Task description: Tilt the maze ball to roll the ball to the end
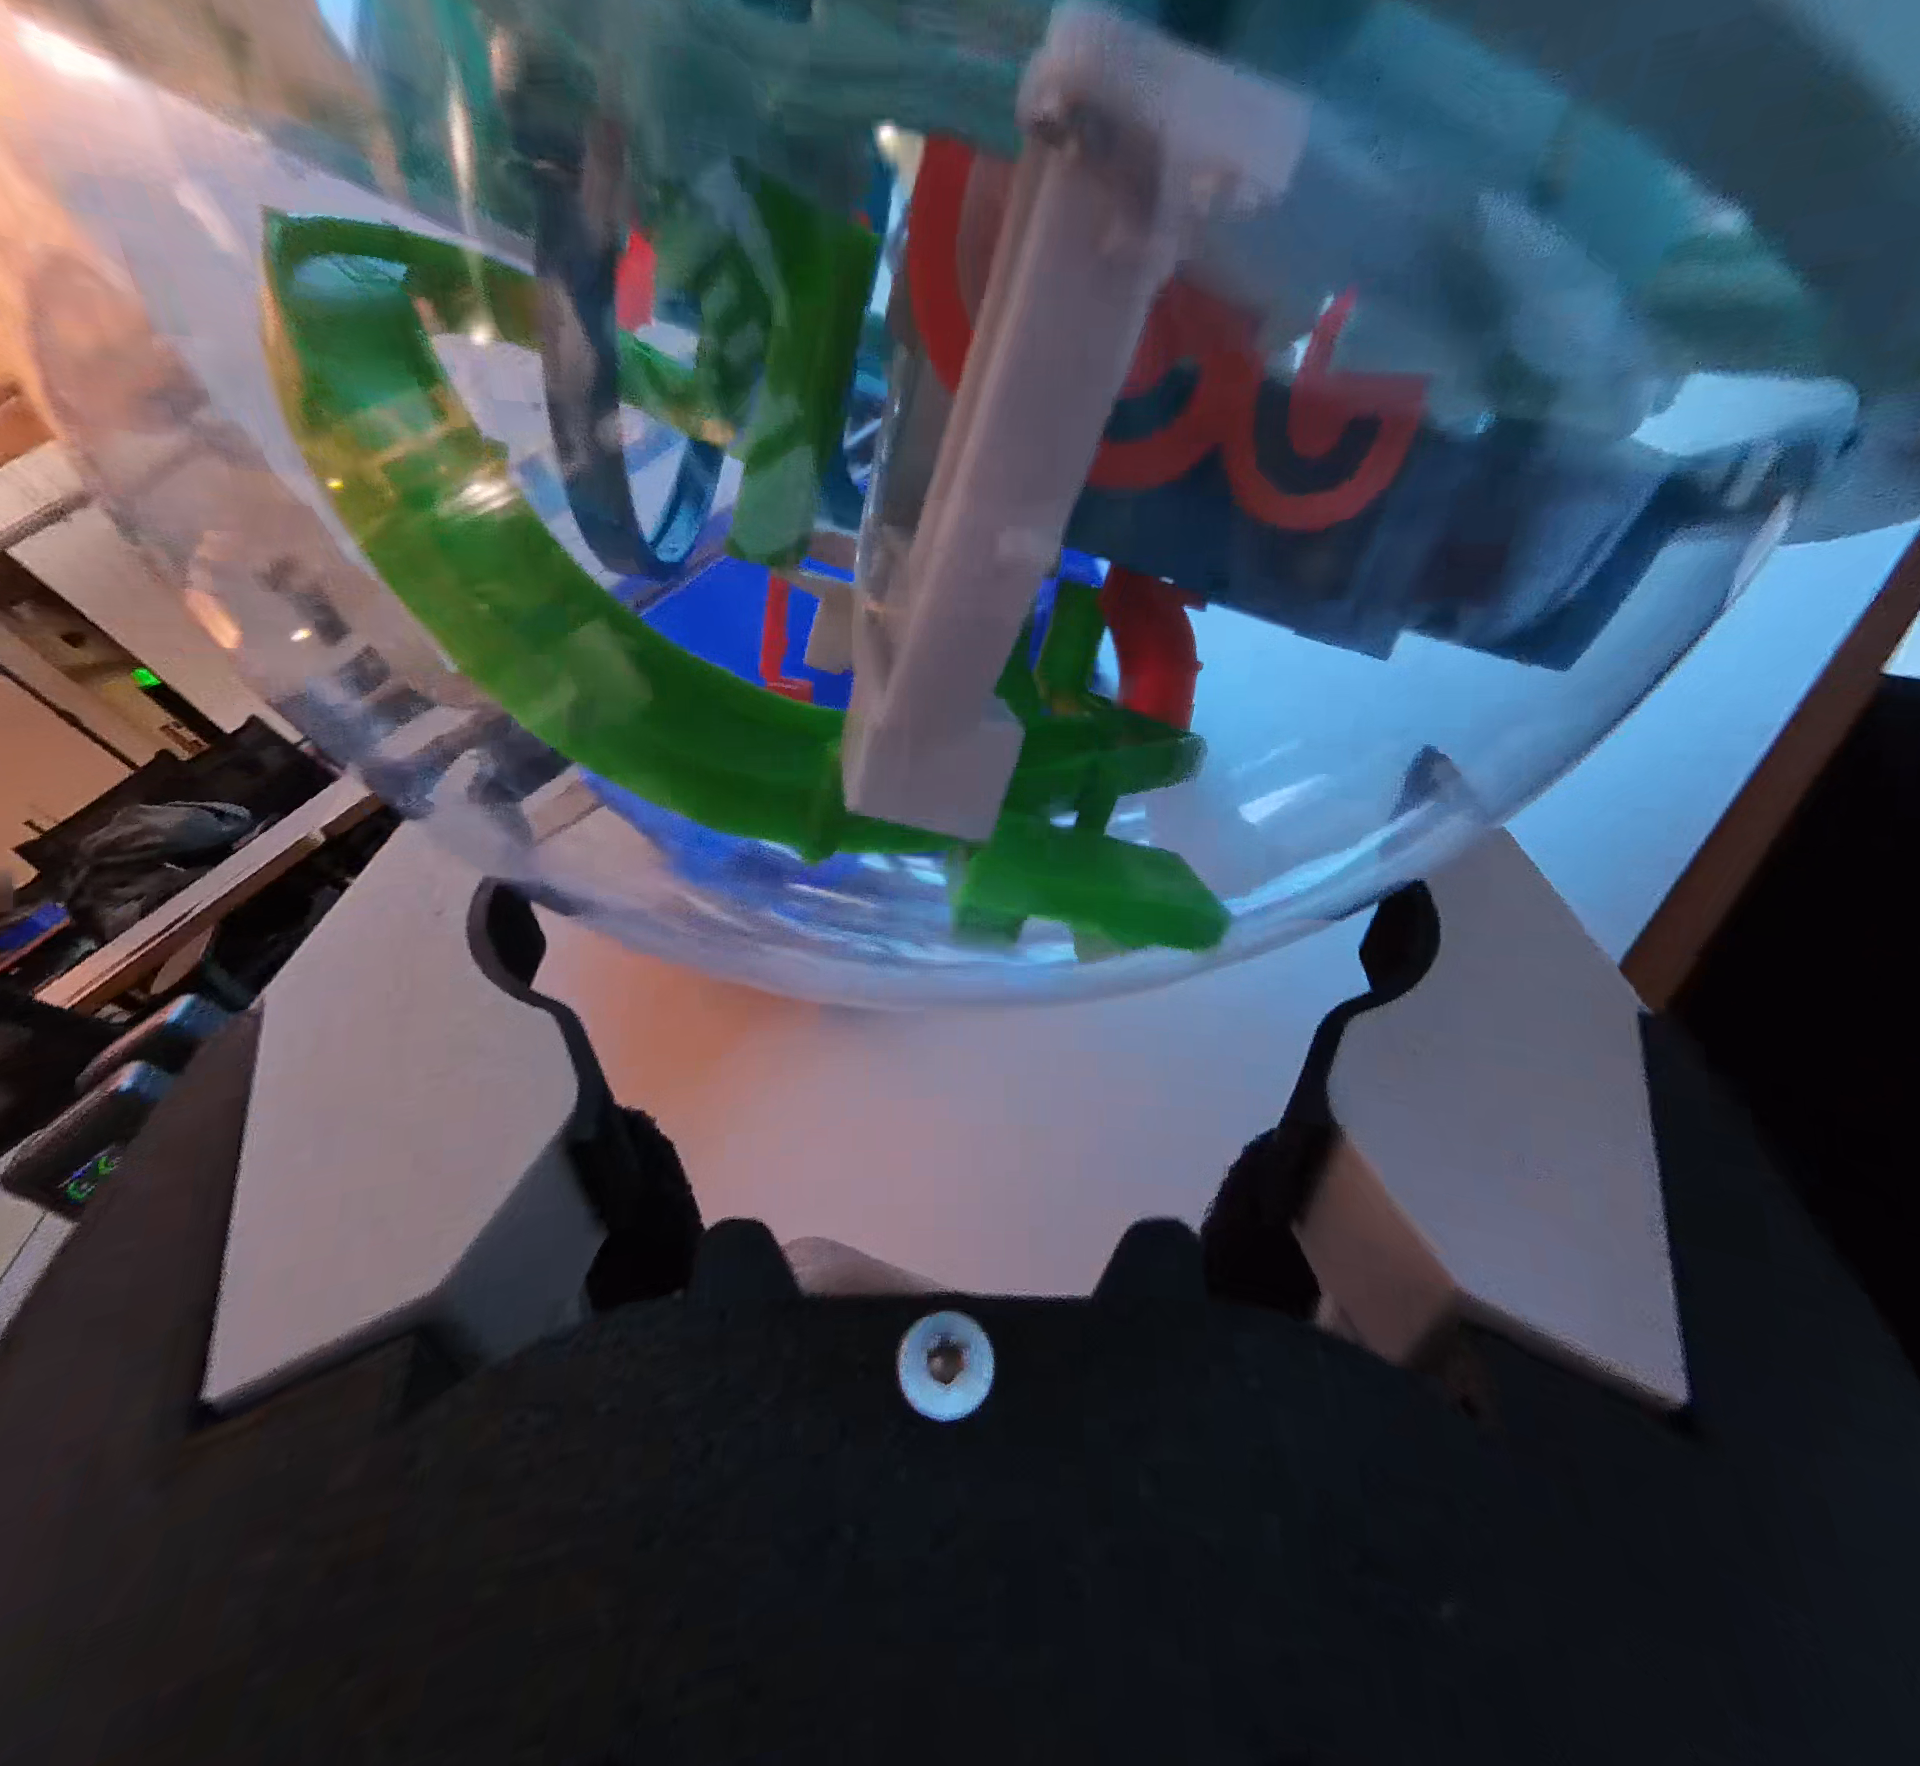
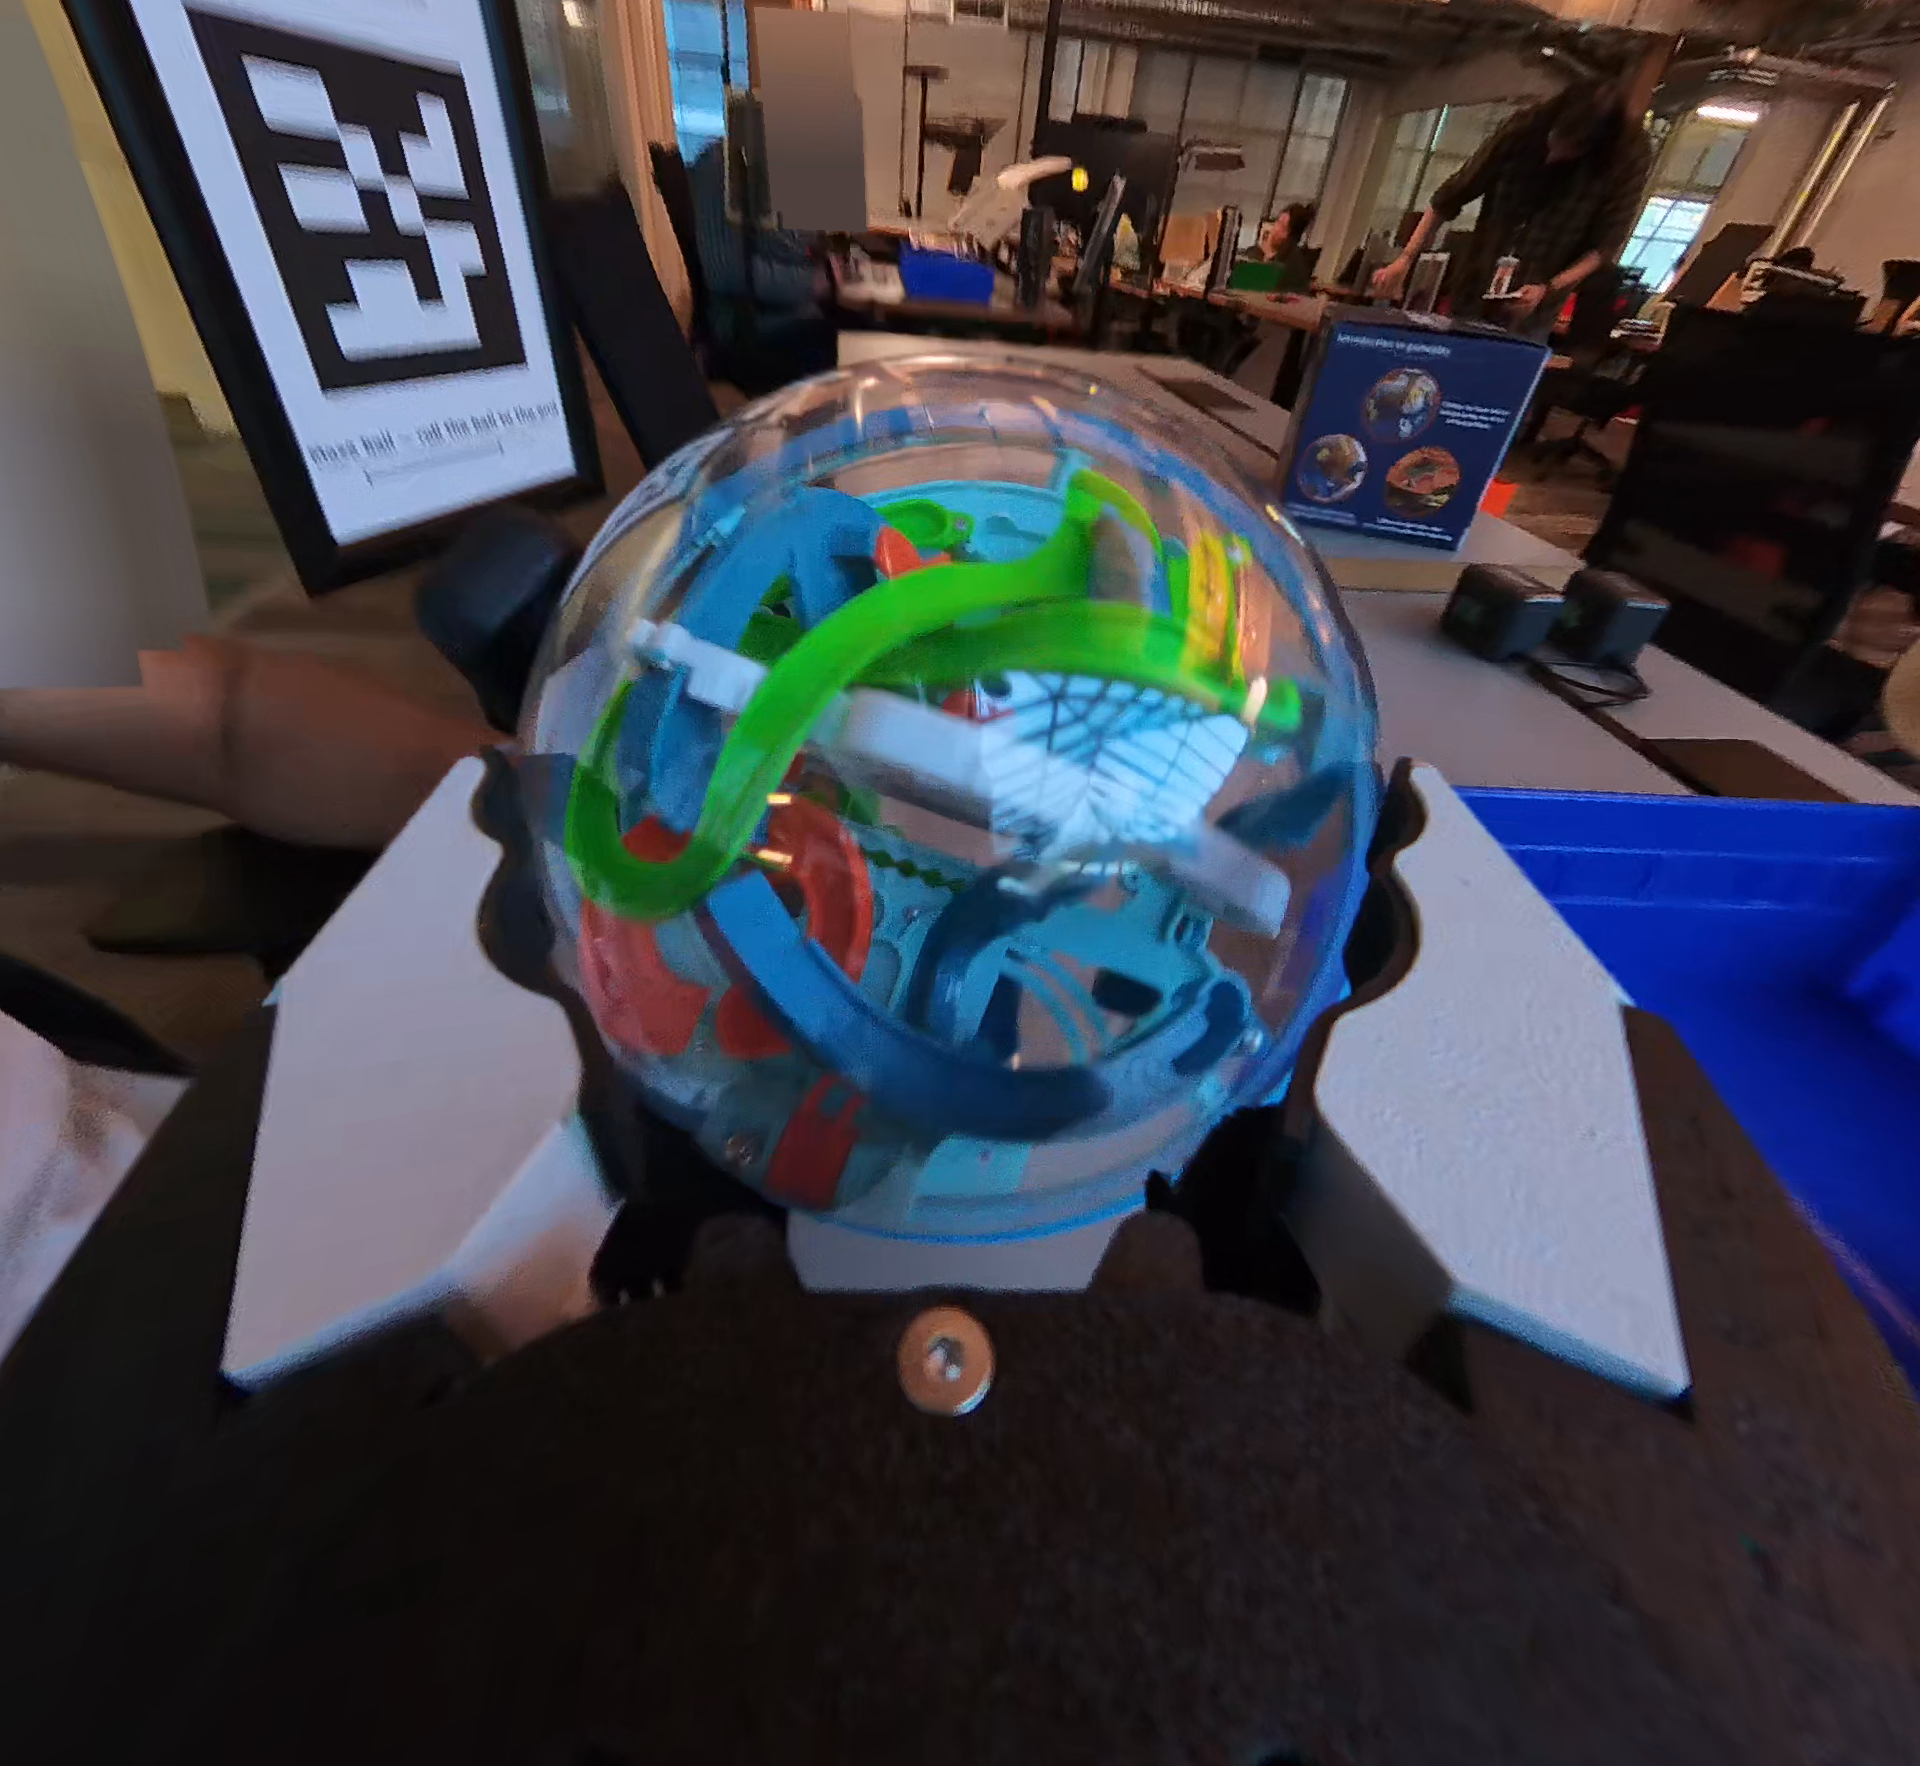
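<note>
Where the right wrist view looked along its own fingers, the right gripper (image 2: 940, 895) stood spread wide, its black-edged white fingers (image 2: 509, 885) pressed against both flanks of the clear plastic maze ball (image 2: 945, 781), which filled the centre of the frame and was held clear of the table. Inside the sphere, a bright green translucent track (image 2: 790, 708) curved from lower left to upper right, crossing blue ramps, orange-red pieces and a white latticed platform; the small rolling ball could not be made out. At the left edge, a hand (image 2: 260, 740) appeared beside the sphere. To the lower right lay a blue plastic bin (image 2: 1714, 895). Farther back, a black-framed sign with a square black-and-white marker (image 2: 332, 199) leaned at the upper left, a dark blue printed box (image 2: 1413, 438) stood at the upper right on the pale grey table (image 2: 1455, 667), and two small black chargers (image 2: 1558, 610) sat near it. Beyond, a standing person (image 2: 1538, 189) bent over an office desk.

In the left wrist view, the left gripper (image 1: 954, 927) was wide apart, its finger tips (image 1: 509, 927) just under the sphere's curved underside (image 1: 935, 968) at frame centre; contact could not be judged. The sphere (image 1: 727, 469) filled the upper frame, blurred.
</note>
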A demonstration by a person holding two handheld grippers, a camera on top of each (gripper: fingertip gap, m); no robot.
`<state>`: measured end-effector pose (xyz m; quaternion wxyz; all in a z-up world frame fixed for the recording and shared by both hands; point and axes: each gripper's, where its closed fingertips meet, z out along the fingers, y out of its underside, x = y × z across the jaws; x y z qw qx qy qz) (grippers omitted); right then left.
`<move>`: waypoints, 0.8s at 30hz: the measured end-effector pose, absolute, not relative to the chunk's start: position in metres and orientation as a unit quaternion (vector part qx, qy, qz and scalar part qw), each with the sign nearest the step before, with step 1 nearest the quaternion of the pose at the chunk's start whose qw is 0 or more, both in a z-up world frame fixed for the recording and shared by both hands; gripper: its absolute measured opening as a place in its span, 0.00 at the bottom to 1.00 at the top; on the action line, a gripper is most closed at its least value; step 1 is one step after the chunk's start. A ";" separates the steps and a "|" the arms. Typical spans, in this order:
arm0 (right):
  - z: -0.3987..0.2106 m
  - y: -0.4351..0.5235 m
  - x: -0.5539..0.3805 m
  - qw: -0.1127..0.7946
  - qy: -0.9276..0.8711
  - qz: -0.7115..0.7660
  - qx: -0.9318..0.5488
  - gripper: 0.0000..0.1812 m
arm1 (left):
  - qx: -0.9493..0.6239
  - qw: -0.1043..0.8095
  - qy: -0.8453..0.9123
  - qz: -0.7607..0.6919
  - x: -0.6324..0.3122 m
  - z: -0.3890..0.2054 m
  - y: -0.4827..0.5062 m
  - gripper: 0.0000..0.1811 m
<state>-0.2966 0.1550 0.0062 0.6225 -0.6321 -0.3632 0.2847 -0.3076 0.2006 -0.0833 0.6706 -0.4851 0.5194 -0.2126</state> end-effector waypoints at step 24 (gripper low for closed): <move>0.013 0.157 -0.303 0.507 -0.566 0.101 -0.642 0.85 | -0.494 0.531 0.489 -0.484 -0.307 -0.059 0.169 0.86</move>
